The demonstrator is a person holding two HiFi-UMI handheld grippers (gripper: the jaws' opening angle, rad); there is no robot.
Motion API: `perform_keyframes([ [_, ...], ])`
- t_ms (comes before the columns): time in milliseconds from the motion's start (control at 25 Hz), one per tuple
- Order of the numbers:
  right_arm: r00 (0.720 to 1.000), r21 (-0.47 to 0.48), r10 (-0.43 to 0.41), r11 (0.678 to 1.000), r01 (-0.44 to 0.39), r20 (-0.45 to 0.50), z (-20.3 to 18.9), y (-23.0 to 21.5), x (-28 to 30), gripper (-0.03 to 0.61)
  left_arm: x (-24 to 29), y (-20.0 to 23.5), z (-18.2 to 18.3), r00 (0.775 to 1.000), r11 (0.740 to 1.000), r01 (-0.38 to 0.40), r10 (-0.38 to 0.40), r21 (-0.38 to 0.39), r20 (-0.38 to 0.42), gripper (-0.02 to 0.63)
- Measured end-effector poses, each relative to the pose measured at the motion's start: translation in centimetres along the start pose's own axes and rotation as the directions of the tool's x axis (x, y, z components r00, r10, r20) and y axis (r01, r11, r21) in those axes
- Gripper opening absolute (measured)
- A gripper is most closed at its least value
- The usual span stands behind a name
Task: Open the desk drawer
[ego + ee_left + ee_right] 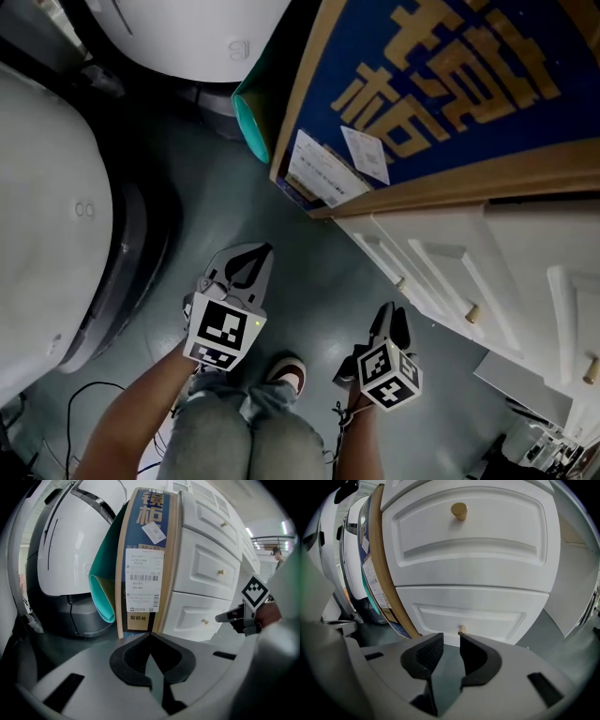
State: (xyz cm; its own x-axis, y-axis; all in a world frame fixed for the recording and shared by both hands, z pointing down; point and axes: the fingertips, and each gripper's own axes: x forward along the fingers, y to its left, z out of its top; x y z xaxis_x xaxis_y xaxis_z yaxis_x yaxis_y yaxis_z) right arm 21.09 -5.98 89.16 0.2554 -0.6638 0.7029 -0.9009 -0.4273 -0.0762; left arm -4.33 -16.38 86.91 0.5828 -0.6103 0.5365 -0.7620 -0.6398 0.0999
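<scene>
Jaws slightly parted and empty, the right gripper point(451, 641) has the knob point(461, 630) of the bottom drawer point(497, 616) at twelve o'clock just past its tips, stem pointing back at it; the left gripper point(150, 637), clenched on nothing, is farther off.

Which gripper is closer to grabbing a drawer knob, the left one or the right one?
Right, probably. The right gripper has its jaws apart, aimed at the knob of the bottom drawer, just past their tips. The left gripper is shut and faces the cardboard box.
</scene>
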Motion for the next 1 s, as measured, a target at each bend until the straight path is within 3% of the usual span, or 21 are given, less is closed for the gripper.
perform_keyframes([
  [320,1.0,0.0,-0.028,1.0,0.028,-0.002,-0.6,-1.3,3.6,0.118,2.0,0.3,0.5,1.0,1.0,0.007,-0.007,0.019,0.017,0.012],
  [560,0.998,0.06,-0.058,0.996,0.06,-0.031,-1.0,-2.8,5.6,0.12,1.9,0.0,0.3,1.0,1.0,0.017,-0.017,0.017,0.005,0.012],
  [1000,0.996,0.047,-0.082,0.995,0.084,-0.045,0.0,-2.7,7.0,0.11,1.4,0.1,-0.1,1.0,1.0,0.012,-0.012,-0.006,-0.008,0.012],
])
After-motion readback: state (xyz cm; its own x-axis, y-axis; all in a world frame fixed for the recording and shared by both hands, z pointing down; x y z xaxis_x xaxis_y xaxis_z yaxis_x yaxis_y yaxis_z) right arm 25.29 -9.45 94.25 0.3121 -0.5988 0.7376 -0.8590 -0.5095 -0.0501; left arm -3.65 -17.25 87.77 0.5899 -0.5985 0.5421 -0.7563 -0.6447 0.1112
